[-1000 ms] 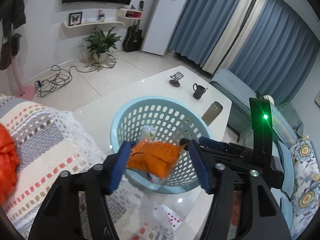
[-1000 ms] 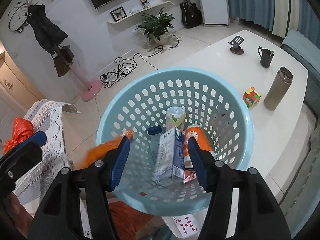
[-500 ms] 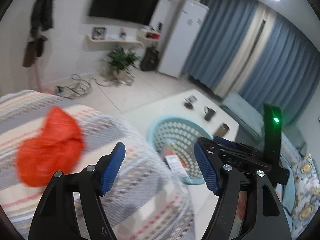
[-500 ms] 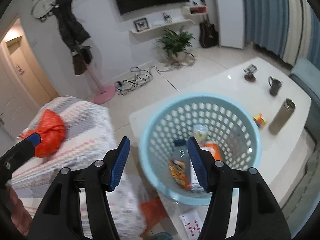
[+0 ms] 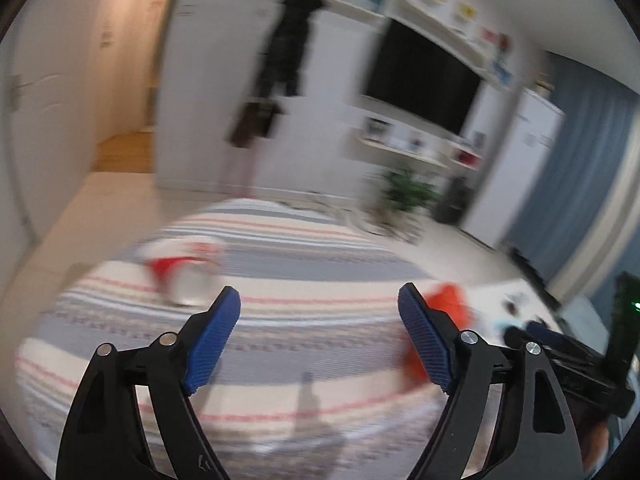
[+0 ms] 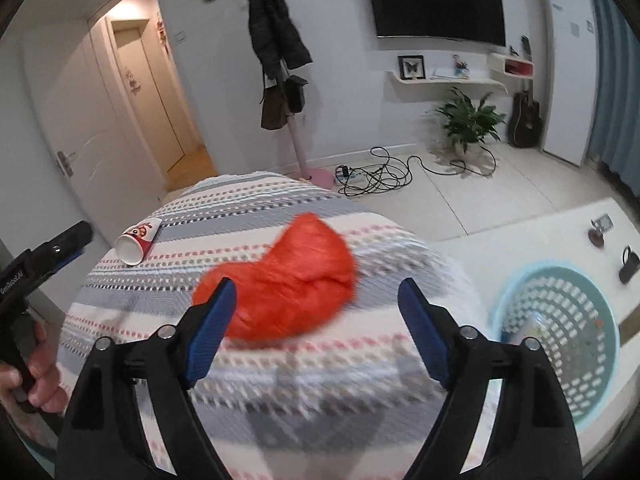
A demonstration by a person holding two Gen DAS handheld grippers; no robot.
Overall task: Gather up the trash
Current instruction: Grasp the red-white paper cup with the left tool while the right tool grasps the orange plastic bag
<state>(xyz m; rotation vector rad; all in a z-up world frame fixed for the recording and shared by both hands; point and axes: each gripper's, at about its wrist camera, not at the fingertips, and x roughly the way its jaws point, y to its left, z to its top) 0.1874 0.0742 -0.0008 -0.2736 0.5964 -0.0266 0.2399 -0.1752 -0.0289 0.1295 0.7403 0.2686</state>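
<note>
A crumpled orange plastic bag [image 6: 284, 284] lies on the striped blanket [image 6: 240, 216], just beyond my open, empty right gripper [image 6: 312, 312]. A red-and-white paper cup [image 6: 138, 240] lies on its side at the blanket's far left; in the blurred left wrist view it [image 5: 182, 276] is ahead and left of my open, empty left gripper [image 5: 320, 332]. The orange bag [image 5: 444, 312] shows to that gripper's right. The light blue basket [image 6: 560, 332] with trash in it stands on the white table at the right.
A white table [image 6: 520, 224] holds a phone stand [image 6: 599, 232] and a dark mug [image 6: 628, 266]. A coat rack [image 6: 280, 60], floor cables [image 6: 380, 172], a plant [image 6: 468, 120] and a guitar [image 6: 524, 120] are beyond. The left gripper's handle [image 6: 40, 256] shows at the left.
Both grippers have swung left from the basket to over the blanket. The orange packet held by the left gripper a second ago is gone from its jaws; both are open.
</note>
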